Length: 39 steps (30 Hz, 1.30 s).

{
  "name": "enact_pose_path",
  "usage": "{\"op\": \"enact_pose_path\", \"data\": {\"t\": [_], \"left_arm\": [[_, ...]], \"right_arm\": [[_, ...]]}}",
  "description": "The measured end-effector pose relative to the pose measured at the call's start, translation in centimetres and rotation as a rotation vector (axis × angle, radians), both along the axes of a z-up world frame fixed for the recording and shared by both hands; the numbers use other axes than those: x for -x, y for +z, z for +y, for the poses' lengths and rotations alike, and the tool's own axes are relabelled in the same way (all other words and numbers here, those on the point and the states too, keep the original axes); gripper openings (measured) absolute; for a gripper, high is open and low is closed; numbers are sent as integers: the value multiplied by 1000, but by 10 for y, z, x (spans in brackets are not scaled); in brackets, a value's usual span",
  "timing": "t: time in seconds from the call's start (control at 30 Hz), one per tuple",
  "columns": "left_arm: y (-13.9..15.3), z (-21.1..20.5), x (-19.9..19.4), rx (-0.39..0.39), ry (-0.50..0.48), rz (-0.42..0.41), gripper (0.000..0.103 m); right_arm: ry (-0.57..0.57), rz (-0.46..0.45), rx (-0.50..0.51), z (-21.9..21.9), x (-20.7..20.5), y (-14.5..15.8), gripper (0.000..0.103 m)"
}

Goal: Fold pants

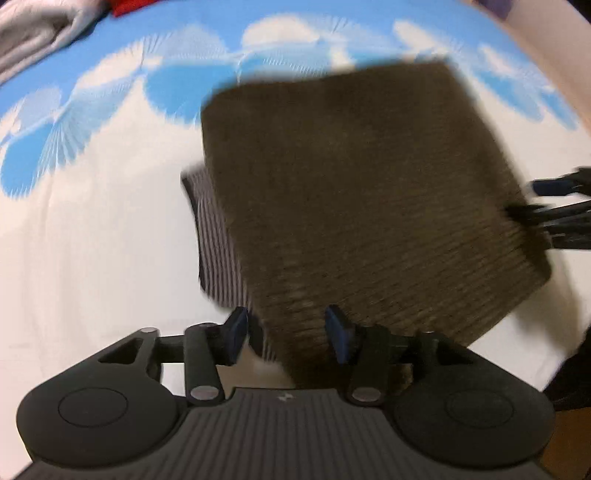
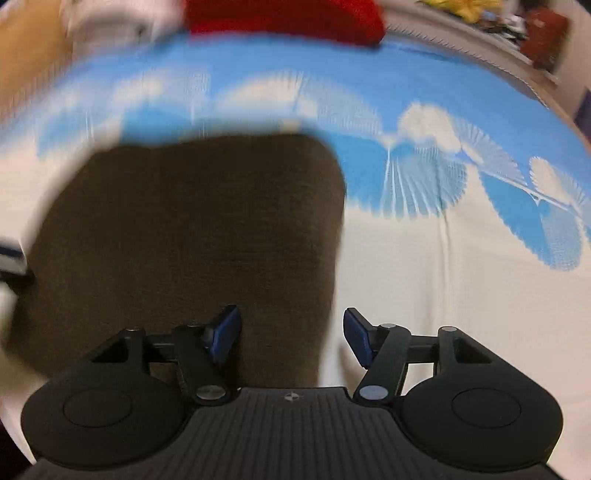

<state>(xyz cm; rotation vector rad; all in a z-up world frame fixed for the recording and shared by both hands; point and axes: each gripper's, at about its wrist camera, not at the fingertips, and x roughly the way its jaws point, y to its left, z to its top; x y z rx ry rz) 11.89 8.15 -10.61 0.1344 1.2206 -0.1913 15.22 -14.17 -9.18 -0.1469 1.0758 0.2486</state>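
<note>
Currently: brown ribbed knit pants (image 1: 362,206), folded into a square, lie on my blue-and-white leaf-print bedsheet (image 1: 92,221). Left gripper (image 1: 286,332) spread, straddling the 6 o'clock edge; right gripper (image 2: 291,334) spread likewise. I judge: square the corners, press layers flat.

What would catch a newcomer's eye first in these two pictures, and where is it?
The folded brown pants, a dark block in the middle of the bed. Next, the blue-and-white sheet under them, and a red cloth at the far edge. Both the left gripper and the right gripper are open at the pants' near edge.
</note>
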Motion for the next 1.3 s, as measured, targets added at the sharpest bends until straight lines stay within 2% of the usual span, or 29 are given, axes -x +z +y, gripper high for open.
{"op": "enact_pose_path", "data": {"t": [0.03,0.1,0.17,0.23,0.3,0.37,0.43,0.5,0.53,0.6,0.67,0.7,0.73,0.83,0.9,1.03,1.17,1.3], "left_arm": [[3,0,2,-12,19,-12,65],[22,0,8,-23,63,-54,64],[52,-1,18,-36,100,-135,70],[87,-2,33,-22,134,-236,88],[117,-7,54,-19,141,-347,92],[145,-16,79,-31,178,-463,93],[159,-25,102,-4,227,-536,93],[160,-36,118,36,281,-568,96],[157,-42,124,58,299,-568,102],[134,-56,139,101,340,-521,103],[104,-74,144,83,379,-351,103],[93,-78,144,76,394,-291,103],[85,-80,143,76,402,-259,103],[83,-83,135,28,377,-274,103],[83,-75,129,-11,406,-301,103],[80,-64,125,-9,460,-278,103],[77,-61,127,-25,432,-275,103],[73,-60,127,-9,425,-268,103]], "right_arm": [[9,24,-5,-3,4,-1,65],[-31,23,-38,-15,11,17,65],[-54,-55,-96,-31,22,48,66],[-51,-145,-148,-46,34,83,71],[-64,-255,-180,-60,50,119,92],[-89,-355,-208,-72,69,143,102],[-120,-432,-242,-82,92,157,102],[-126,-457,-272,-83,111,154,102],[-130,-452,-277,-80,119,148,102],[-150,-417,-296,-75,131,126,102],[-167,-322,-313,-65,138,102,102],[-175,-238,-295,-59,136,89,98],[-176,-202,-283,-54,135,84,97],[-119,-220,-268,-43,134,84,98],[-102,-228,-233,-40,132,83,99],[-146,-200,-204,-45,128,77,99],[-176,-180,-211,-50,122,71,99],[-180,-174,-215,-51,122,71,99]]}}
